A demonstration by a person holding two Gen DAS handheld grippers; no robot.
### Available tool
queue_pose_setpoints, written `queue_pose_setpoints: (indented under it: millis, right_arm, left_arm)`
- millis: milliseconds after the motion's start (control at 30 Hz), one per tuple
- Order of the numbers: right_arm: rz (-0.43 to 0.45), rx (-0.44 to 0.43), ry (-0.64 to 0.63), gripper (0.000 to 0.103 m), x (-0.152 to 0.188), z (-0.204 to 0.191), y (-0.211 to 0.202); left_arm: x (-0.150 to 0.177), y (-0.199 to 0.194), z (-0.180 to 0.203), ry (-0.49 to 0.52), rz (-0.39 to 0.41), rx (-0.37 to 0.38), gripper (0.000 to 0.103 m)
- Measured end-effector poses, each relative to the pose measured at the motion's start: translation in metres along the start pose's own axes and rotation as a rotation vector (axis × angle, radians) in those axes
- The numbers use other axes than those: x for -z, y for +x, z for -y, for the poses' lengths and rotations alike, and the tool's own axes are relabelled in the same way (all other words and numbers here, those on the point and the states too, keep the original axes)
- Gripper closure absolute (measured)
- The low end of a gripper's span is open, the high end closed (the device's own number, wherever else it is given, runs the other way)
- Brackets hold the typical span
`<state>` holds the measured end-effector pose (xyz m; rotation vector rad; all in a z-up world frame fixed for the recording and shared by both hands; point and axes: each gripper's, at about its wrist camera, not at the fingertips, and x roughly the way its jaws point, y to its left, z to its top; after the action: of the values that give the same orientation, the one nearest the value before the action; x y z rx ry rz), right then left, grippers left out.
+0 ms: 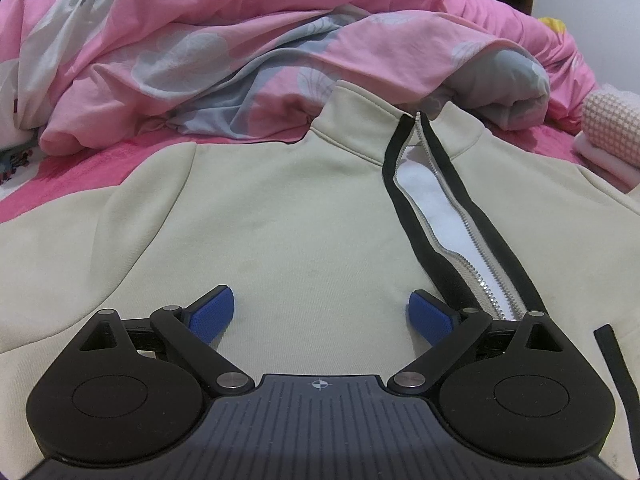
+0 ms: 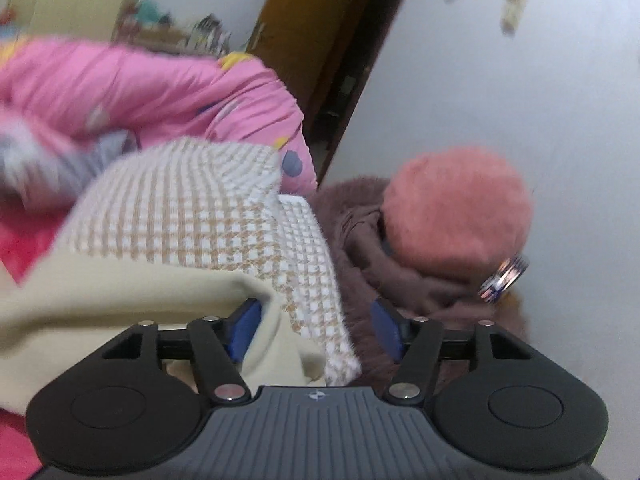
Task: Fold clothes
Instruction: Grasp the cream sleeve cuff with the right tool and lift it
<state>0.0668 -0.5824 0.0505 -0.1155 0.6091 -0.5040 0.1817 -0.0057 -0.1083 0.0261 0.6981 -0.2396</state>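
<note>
The quilt (image 1: 200,52) is heaped at 12 o'clock on the bed, and the cream jacket (image 1: 280,220) lies flat in front of it, collar away, zip (image 1: 452,240) half open toward 2 o'clock. To fold it well, I think the body must stay smooth while a sleeve comes across, so the cloth should not be dragged. The left gripper (image 1: 320,316) hovers with jaws wide apart over the chest, gripping nothing. The right gripper (image 2: 316,328) is open too; cream cloth (image 2: 276,344) and a checked fabric (image 2: 192,216) lie loose between its jaws.
</note>
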Motion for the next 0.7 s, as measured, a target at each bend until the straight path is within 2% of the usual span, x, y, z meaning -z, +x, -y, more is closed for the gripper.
queue_pose_setpoints:
  millis: [167,300,467,567,633,700]
  right_arm:
    - [0.045,-0.227,0.214,0.022,0.017,0.031,-0.02]
    - [0.08,-0.192,0.228,0.022,0.031,0.032,-0.027]
    - [0.169,-0.237,0.377,0.021,0.049,0.055,-0.039]
    - [0.222,-0.315,0.488,0.018,0.07,0.071,-0.051]
    - [0.236,-0.393,0.575,0.009,0.09,0.081,-0.052]
    - [0.25,-0.443,0.643,0.008,0.106,0.088,-0.049]
  left_arm:
    - [0.0,0.0,0.001,-0.001,0.003,-0.012,0.005]
    - [-0.001,-0.003,0.001,-0.006,0.012,-0.034,0.005]
    - [-0.008,-0.027,0.002,-0.067,0.09,-0.118,0.007]
    - [-0.014,-0.046,0.02,-0.052,0.114,-0.072,0.007]
    - [-0.015,-0.055,0.043,-0.003,0.112,-0.033,0.007]
    - [-0.013,-0.061,0.066,0.044,0.105,0.009,0.007]
